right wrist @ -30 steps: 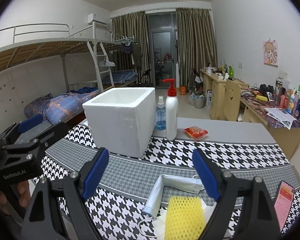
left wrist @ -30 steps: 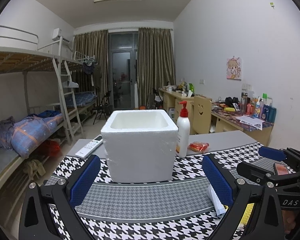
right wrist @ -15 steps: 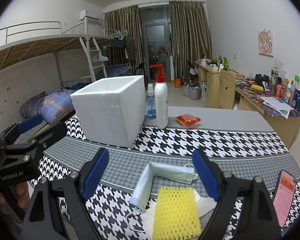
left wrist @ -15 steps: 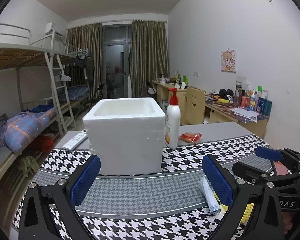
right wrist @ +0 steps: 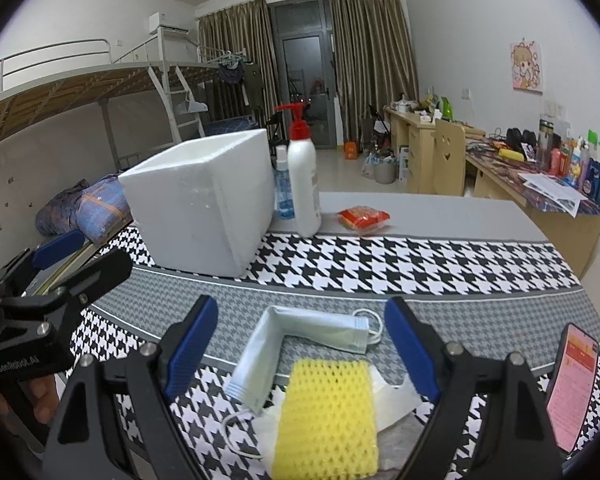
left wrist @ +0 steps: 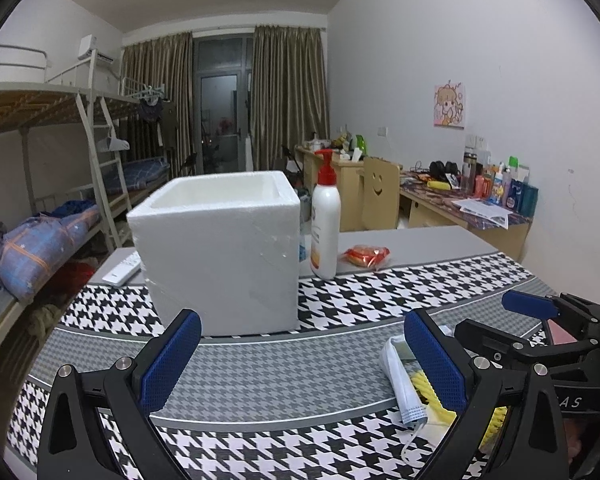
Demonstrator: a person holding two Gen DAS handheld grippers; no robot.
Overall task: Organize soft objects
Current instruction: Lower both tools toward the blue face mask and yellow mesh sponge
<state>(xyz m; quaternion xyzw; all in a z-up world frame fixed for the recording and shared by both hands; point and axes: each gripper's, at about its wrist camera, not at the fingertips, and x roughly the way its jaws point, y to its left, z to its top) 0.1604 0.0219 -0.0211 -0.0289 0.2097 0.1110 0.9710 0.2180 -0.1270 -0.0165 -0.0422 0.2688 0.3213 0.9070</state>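
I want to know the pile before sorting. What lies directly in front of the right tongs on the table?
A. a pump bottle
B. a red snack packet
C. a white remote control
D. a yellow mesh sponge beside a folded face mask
D: in the right wrist view the yellow mesh sponge lies between the open right tongs, with the folded face mask just beyond it.

Beyond the claw: 1 pump bottle (right wrist: pixel 305 184) upright, a red packet (right wrist: pixel 363 218) just beside it; phone (right wrist: pixel 571 384) at right.

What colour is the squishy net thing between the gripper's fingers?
The foam net is bright yellow, best seen in the right wrist view.
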